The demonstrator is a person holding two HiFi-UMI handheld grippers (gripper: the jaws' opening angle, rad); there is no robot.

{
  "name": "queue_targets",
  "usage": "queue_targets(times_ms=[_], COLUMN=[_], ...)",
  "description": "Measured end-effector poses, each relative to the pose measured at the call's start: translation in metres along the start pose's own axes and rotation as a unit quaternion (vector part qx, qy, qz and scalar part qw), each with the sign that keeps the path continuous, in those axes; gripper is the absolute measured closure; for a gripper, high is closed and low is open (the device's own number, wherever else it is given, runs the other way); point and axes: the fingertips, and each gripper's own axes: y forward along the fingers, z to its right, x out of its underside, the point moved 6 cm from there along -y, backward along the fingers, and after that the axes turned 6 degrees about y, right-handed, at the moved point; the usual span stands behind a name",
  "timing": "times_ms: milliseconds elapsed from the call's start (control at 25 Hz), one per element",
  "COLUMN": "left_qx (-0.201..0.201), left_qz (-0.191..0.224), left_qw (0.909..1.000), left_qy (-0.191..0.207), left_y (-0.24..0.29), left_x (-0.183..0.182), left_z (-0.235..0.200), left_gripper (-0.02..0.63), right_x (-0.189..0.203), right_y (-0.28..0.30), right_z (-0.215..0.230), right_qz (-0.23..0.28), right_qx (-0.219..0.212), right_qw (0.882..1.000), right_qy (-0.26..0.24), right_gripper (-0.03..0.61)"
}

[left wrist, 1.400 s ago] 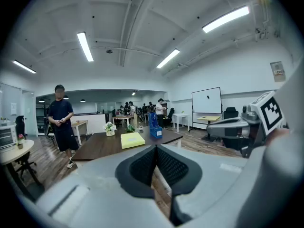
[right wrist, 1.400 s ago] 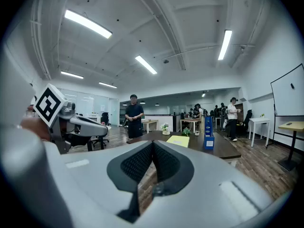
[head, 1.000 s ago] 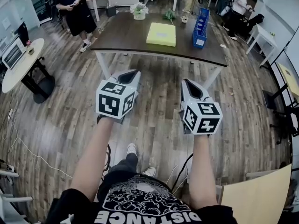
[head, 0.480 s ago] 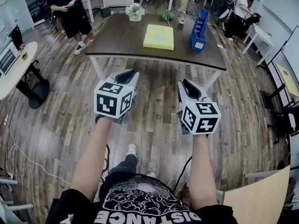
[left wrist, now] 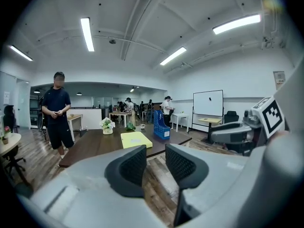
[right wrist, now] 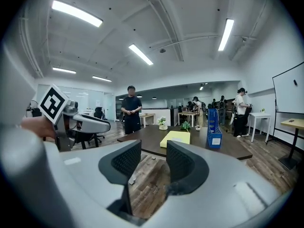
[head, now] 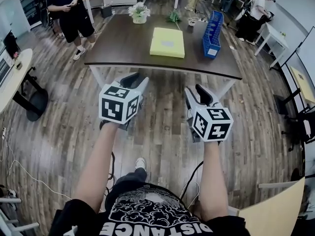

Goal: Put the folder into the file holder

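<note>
One yellow folder (head: 167,42). One blue file holder (head: 211,34). One dark table (head: 123,45). One flower pot (head: 139,13). One small green plant (head: 175,16). Two grippers: left gripper (head: 134,78), right gripper (head: 197,90).

Head view: standing person (head: 69,9) cut off above shoulders by top edge. Round table (head: 17,80) cropped at left edge. Label on file holder (head: 212,33) too small to read; contents can't tell.

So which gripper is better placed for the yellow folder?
Right, slightly. The folder lies midway ahead of both, but the file holder stands on the side of the right gripper. The left gripper and the right are empty, jaws having just been opening.
</note>
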Motion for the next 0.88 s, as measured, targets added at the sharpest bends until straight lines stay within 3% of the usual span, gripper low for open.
queue_targets(times_ms=[440,880], left_qx=[0.029,0.040], left_qz=[-0.012,-0.021], left_qw=[0.9995,0.9987], left_qy=[-0.009,-0.022], left_y=[0.057,0.086], left_x=[-0.005,0.002], left_z=[-0.066,-0.119], left_gripper=[0.362,0.267], right_x=[-0.011,-0.023], right_y=[0.078,0.131], right_z=[0.004,-0.002], right_qz=[-0.027,-0.019], right_qx=[0.016,0.031], right_qw=[1.000,0.999], right_qy=[0.005,0.005], right_gripper=[0.295,0.213])
